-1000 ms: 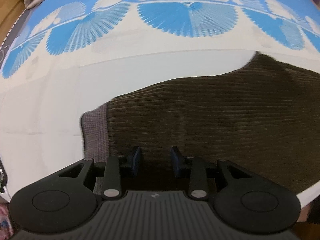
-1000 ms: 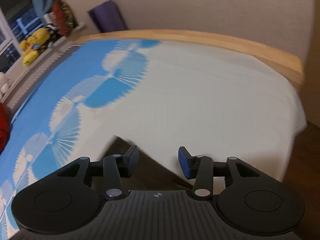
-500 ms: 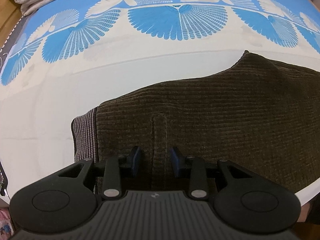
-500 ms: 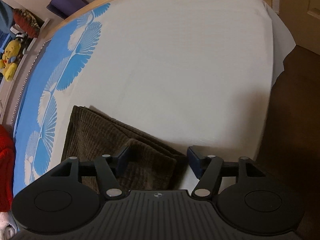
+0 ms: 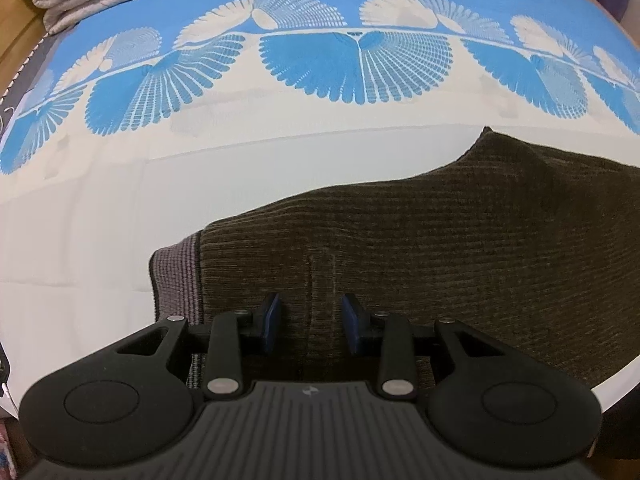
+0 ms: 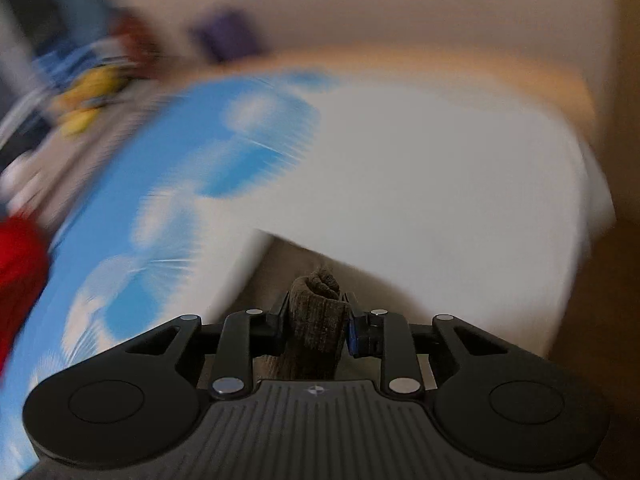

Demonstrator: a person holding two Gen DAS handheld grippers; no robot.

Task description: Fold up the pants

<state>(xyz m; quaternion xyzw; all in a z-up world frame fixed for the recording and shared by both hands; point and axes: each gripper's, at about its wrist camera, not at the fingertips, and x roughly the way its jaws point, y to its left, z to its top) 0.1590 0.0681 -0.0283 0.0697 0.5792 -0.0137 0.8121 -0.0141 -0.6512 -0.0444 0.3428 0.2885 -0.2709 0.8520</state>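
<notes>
Pants — a soft, limp ribbed knit, judged fairly thick and light; it should drape and sag from any single hold, so a bunched hem or the waistband offers the surest purchase. Dark brown cloth with fine horizontal ribs and a grey banded edge at the left end, lying flat on the bed, near its front edge. Left tool hovers over the cloth with jaws apart, holding nothing. Right tool is clamped on a gathered wad of the brown fabric — its view is motion-blurred.
</notes>
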